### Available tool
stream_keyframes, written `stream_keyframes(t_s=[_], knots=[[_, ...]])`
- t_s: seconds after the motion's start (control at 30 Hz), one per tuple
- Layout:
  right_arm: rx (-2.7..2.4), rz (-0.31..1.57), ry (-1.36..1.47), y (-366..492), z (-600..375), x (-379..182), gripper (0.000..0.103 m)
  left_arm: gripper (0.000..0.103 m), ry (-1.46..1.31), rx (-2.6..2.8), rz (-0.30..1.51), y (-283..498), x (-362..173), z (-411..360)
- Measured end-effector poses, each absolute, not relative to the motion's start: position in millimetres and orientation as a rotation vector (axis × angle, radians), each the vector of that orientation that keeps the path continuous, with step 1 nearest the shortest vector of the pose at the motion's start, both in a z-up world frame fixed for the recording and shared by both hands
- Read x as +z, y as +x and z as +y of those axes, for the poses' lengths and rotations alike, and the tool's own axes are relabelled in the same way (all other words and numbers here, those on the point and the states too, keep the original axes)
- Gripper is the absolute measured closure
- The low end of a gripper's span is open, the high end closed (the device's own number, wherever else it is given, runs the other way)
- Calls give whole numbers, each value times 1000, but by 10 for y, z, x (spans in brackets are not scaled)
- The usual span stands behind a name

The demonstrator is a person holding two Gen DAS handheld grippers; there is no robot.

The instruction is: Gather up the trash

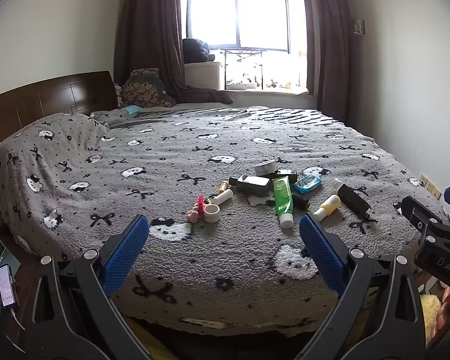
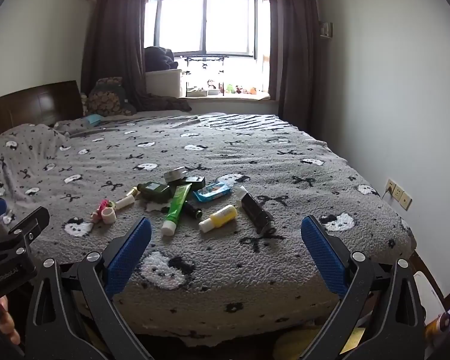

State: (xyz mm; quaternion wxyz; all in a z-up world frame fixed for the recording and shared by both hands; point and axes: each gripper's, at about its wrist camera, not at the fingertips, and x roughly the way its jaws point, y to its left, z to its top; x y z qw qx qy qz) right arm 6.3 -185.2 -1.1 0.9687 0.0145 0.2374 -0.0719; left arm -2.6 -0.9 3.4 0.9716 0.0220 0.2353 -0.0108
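Here, both grippers hang wide and empty at the foot of a bed, trash untouched.

The blue fingers of the left gripper and those of the right gripper stand fully spread, nothing between them, short of the grey patterned bed. The clutter lies grouped mid-blanket: a green tube, a yellow bottle, a black bottle, a blue packet, a dark flask, a round tin and a white ring. Collection appears not yet begun; the next move likely calls for reaching forward over the blanket to the nearest piece. No bin or bag is visible.
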Motion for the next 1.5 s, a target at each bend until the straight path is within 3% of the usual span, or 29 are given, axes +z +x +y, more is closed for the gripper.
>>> stream_keyframes(t_s=[1.5], knots=[[-138, 469, 19, 76, -1824, 9, 3, 8, 44, -19, 466, -17, 63, -12]])
